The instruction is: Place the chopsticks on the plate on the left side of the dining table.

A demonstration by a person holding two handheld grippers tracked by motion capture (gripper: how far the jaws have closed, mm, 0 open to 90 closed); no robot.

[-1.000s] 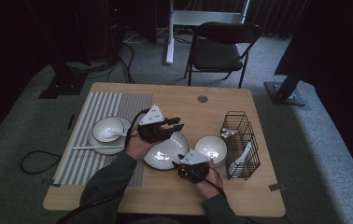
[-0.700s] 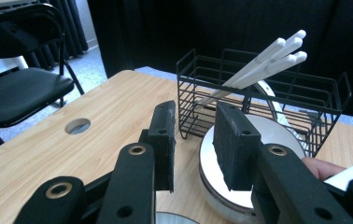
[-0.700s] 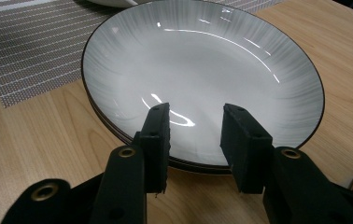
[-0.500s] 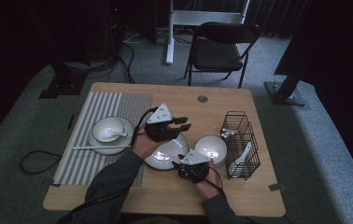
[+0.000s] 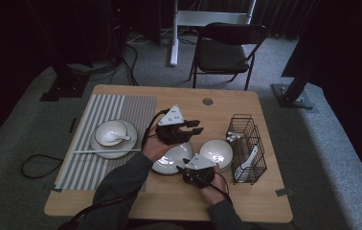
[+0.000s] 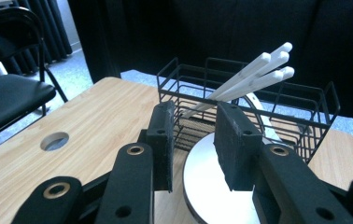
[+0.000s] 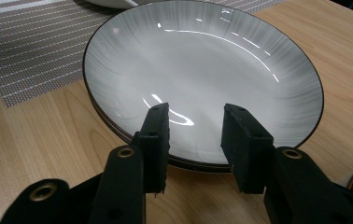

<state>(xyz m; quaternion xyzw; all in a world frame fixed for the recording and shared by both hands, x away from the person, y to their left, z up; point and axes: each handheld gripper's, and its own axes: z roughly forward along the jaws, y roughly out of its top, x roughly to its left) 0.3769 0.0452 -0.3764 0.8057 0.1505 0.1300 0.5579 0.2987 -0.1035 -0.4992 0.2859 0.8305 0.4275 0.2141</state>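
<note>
My left gripper [image 5: 194, 127] hovers over the table's middle and points toward the black wire basket [image 5: 246, 143]. In the left gripper view its jaws [image 6: 193, 121] stand open with nothing between them; a white dish [image 6: 202, 186] lies just beyond, then the basket [image 6: 300, 100] with white chopsticks [image 6: 254, 74]. My right gripper [image 5: 185, 168] sits low near the front edge, facing the grey plate [image 5: 167, 163]. In the right gripper view its open jaws [image 7: 195, 121] hang over the near rim of that plate [image 7: 202, 60] without touching it; a second rim shows beneath.
A striped placemat [image 5: 117, 108] covers the table's left side and carries a bowl with a spoon [image 5: 111, 134] on a plate, with a white chopstick [image 5: 105, 151] in front. A cable hole [image 5: 208, 101] sits at the back. A folding chair [image 5: 227, 48] stands behind the table.
My left gripper has moved right, away from the grey plate toward the basket, and risen slightly. The right gripper has stayed in place.
</note>
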